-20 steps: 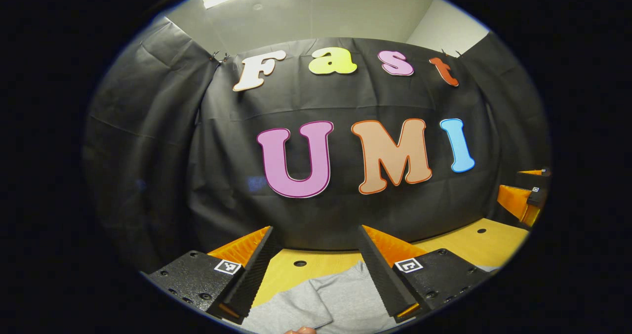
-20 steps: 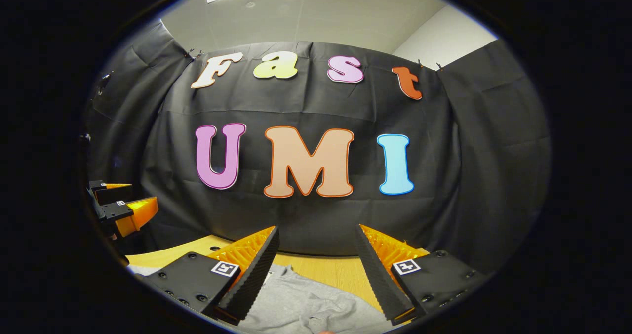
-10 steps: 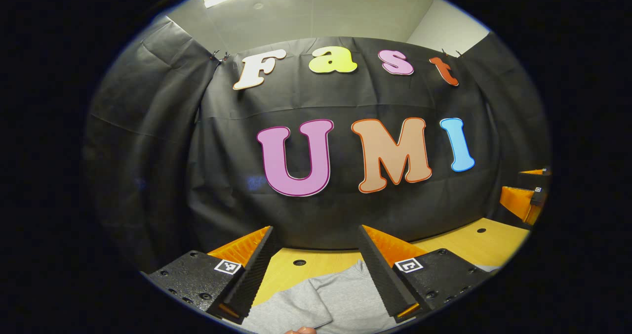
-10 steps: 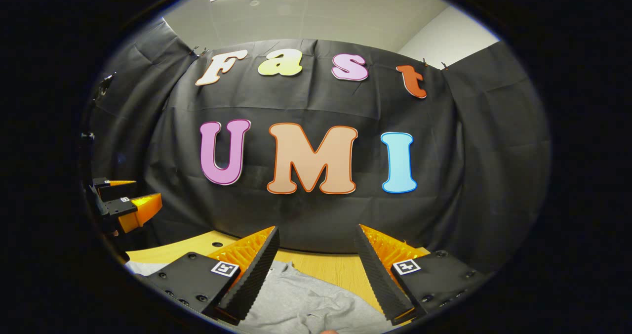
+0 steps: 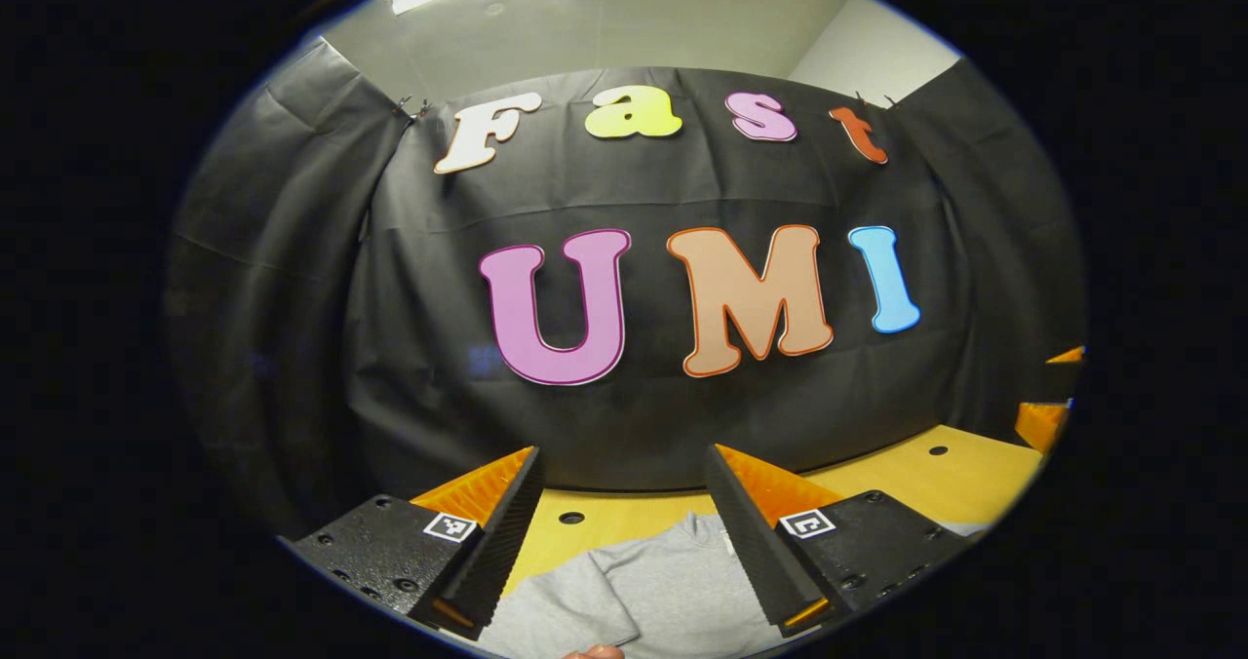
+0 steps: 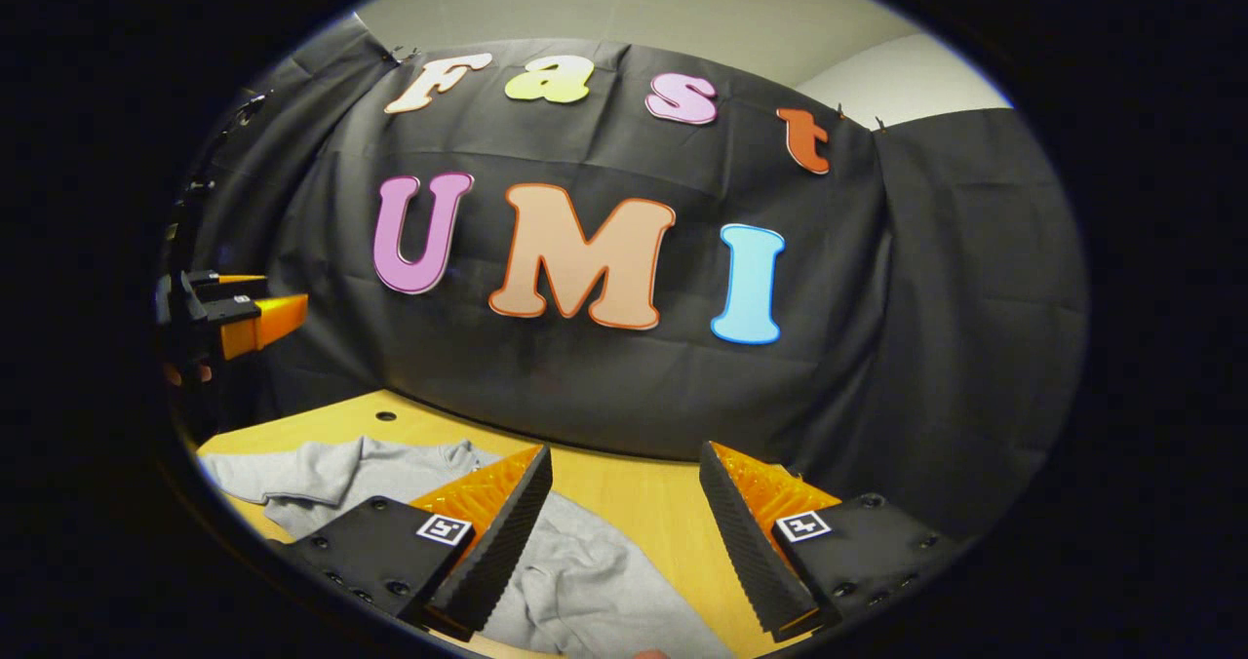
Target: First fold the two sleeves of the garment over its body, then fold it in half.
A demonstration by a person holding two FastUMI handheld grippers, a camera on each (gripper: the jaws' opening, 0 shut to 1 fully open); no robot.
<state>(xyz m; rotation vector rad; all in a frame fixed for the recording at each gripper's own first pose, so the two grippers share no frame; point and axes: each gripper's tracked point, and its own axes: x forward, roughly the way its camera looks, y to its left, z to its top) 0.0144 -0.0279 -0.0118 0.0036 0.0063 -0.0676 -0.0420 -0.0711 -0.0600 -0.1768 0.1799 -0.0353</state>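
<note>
A grey garment (image 6: pixel 575 571) lies flat on the wooden table (image 6: pixel 643 513); in the right gripper view its collar end and one sleeve (image 6: pixel 283 469) stretch away to the left. My right gripper (image 6: pixel 624 469) hovers open above the garment's right side, with nothing between its fingers. In the left gripper view the garment (image 5: pixel 653 591) lies below my open left gripper (image 5: pixel 624 469), a folded flap (image 5: pixel 565 605) at its left. The left gripper (image 6: pixel 234 313) also hangs in the air at the far left of the right gripper view.
The wooden table (image 5: pixel 936 479) has small round holes (image 5: pixel 571 518) near its back edge. Black cloth walls close it off behind and on both sides. The other gripper (image 5: pixel 1048 396) sits at the right rim of the left gripper view.
My right gripper has tilted down and swung, so more of the garment and table shows. The left gripper has shifted slightly; both remain open.
</note>
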